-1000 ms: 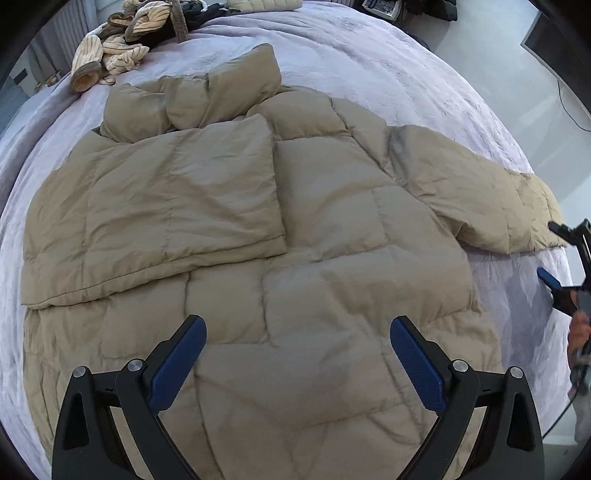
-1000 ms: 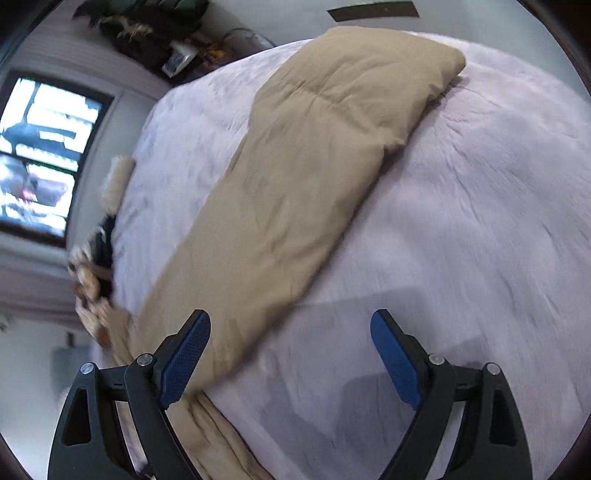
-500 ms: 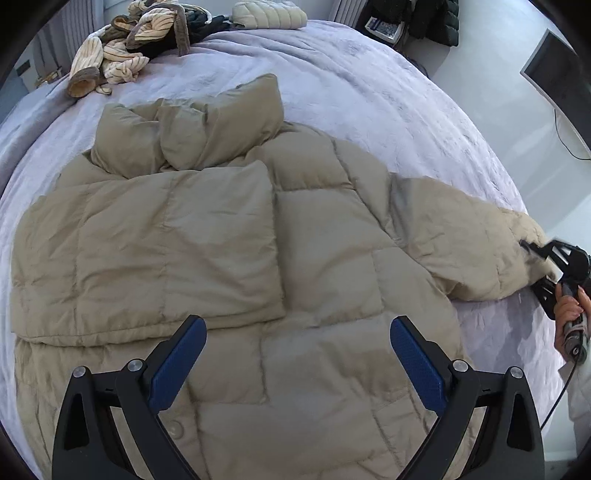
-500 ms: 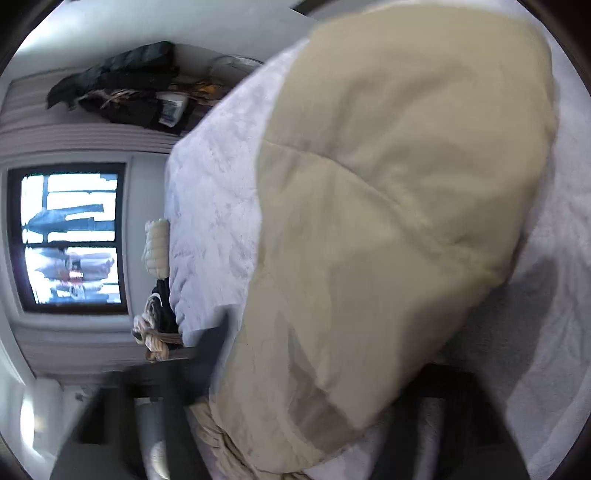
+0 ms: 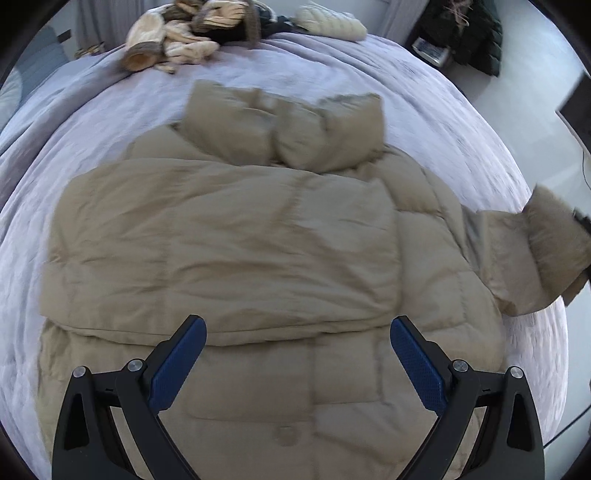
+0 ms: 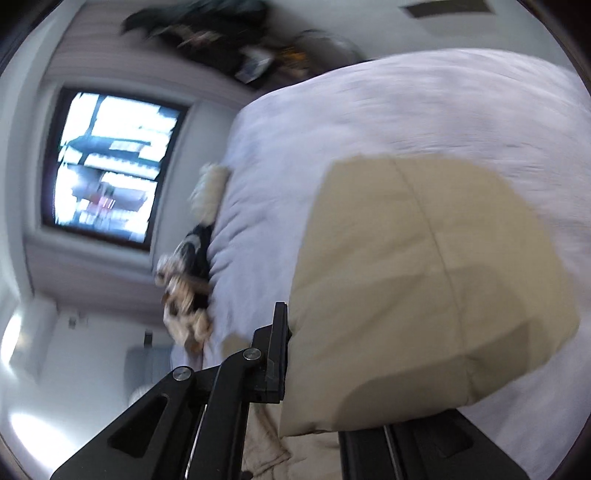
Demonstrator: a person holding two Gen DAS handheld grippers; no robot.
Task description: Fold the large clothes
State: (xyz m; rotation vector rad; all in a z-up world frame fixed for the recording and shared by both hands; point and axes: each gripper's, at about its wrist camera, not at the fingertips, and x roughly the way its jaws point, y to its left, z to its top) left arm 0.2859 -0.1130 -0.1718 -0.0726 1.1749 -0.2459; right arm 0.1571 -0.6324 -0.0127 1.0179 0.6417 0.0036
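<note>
Jacket (image 5: 229,236), a tan padded one, lies spread on the pale bedspread (image 5: 424,77) and fills the middle of the left wrist view, its collar (image 5: 284,129) toward the top of the frame. One sleeve (image 5: 221,254) is already folded flat across the chest, from the left of the frame to right of centre. The other sleeve (image 5: 532,254) stands out toward the right edge of that frame, its cuff end bunched and lifted off the bed.

The right gripper (image 6: 314,391) has just closed its jaws on that second sleeve: in its own view the tan padding (image 6: 424,288) bulges out from between the black fingers and covers the lower right of the frame.

The left gripper (image 5: 295,365) hangs over the lower body of the jacket at the bottom of its frame, jaws spread wide with nothing between the blue pads (image 5: 177,365).

By my reading the fold is about a third done: one sleeve in, the second gripped but not yet laid across. Bringing the hem up toward the collar is also left. A heap of other clothes (image 5: 184,33) waits at the top of the left wrist frame.
</note>
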